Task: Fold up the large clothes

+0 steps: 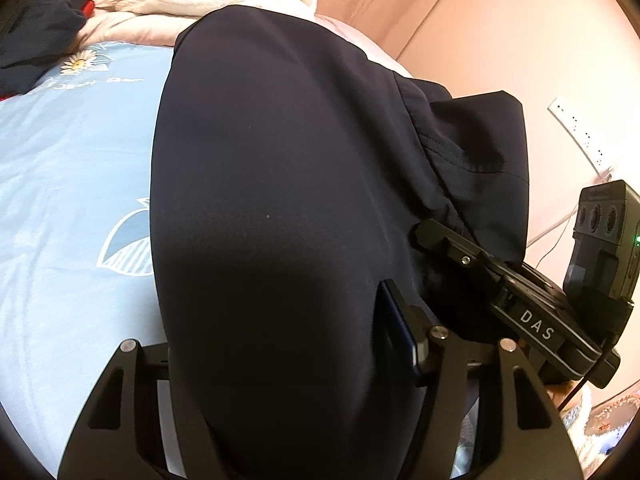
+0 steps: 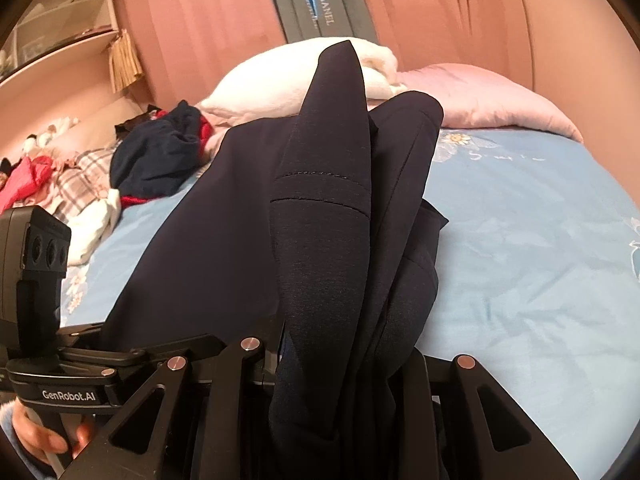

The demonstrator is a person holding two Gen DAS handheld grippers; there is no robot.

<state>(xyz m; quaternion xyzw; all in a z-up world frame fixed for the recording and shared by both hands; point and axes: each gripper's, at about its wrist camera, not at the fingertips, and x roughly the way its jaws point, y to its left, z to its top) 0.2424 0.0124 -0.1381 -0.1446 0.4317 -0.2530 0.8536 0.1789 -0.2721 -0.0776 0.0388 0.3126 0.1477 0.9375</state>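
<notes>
Holding navy trousers point(image 2: 320, 208) up over the bed point(image 2: 520, 248), both tools clamped on fabric.
Left tool point(image 1: 280, 360) and right tool point(image 2: 348, 380) each pinch bunched cloth; slippery layers may slide free, spoiling the fold.

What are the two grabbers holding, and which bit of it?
Both hold the same dark navy fabric garment. The right gripper pinches a bunched, folded part with a stitched hem. The left gripper clamps a smooth, wide stretch; which exact edge cannot be told.

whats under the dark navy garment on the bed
Under the dark navy garment, the light blue floral bedsheet shows around its edges. Whatever lies directly beneath the fabric is covered.
</notes>
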